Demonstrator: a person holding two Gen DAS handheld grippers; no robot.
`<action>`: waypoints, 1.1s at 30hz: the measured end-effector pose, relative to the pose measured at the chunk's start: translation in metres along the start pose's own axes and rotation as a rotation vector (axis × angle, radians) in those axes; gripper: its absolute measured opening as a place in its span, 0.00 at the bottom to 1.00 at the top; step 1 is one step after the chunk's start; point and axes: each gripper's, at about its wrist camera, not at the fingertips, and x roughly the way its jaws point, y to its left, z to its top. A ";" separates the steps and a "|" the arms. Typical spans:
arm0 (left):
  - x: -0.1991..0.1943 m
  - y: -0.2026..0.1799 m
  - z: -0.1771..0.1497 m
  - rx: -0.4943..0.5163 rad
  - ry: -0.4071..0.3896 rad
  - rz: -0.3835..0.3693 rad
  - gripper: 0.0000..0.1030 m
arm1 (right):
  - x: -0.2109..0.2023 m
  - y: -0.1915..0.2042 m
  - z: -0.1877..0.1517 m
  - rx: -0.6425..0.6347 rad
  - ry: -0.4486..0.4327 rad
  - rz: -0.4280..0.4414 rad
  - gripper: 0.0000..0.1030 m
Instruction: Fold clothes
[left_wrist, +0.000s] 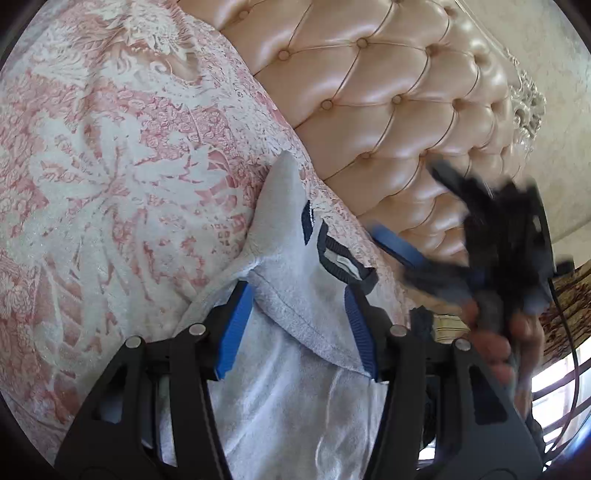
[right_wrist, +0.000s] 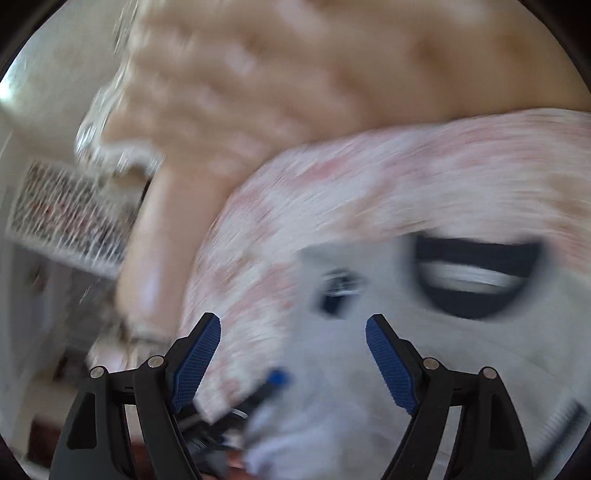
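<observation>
A white shirt (left_wrist: 295, 354) with a dark navy collar (left_wrist: 343, 262) lies on the pink floral bedspread (left_wrist: 110, 184). My left gripper (left_wrist: 299, 325) has its blue pads on either side of a loose fold of the shirt; the cloth looks slack, not pinched. At the right of the left wrist view, a hand (left_wrist: 491, 350) holds my right gripper (left_wrist: 439, 254), which is blurred. The right wrist view is smeared by motion. In it my right gripper (right_wrist: 295, 350) is open above the shirt (right_wrist: 369, 314), near its collar (right_wrist: 476, 280), with nothing between the pads.
A peach tufted headboard (left_wrist: 388, 92) runs along the bed's far edge, with a silver ornate trim (left_wrist: 528, 107) and a pale wall behind it. A bright window (left_wrist: 554, 387) shows at the lower right. A patterned panel (right_wrist: 70, 214) stands left of the headboard.
</observation>
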 end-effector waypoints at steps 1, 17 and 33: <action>-0.001 0.000 0.000 0.005 0.001 -0.002 0.54 | 0.021 0.008 0.007 -0.018 0.047 0.023 0.80; -0.014 -0.013 0.000 0.050 -0.003 -0.091 0.57 | 0.046 -0.022 0.009 0.097 -0.050 0.031 0.77; 0.027 0.000 0.038 -0.132 0.117 -0.063 0.60 | -0.035 -0.092 -0.055 0.287 -0.210 -0.044 0.70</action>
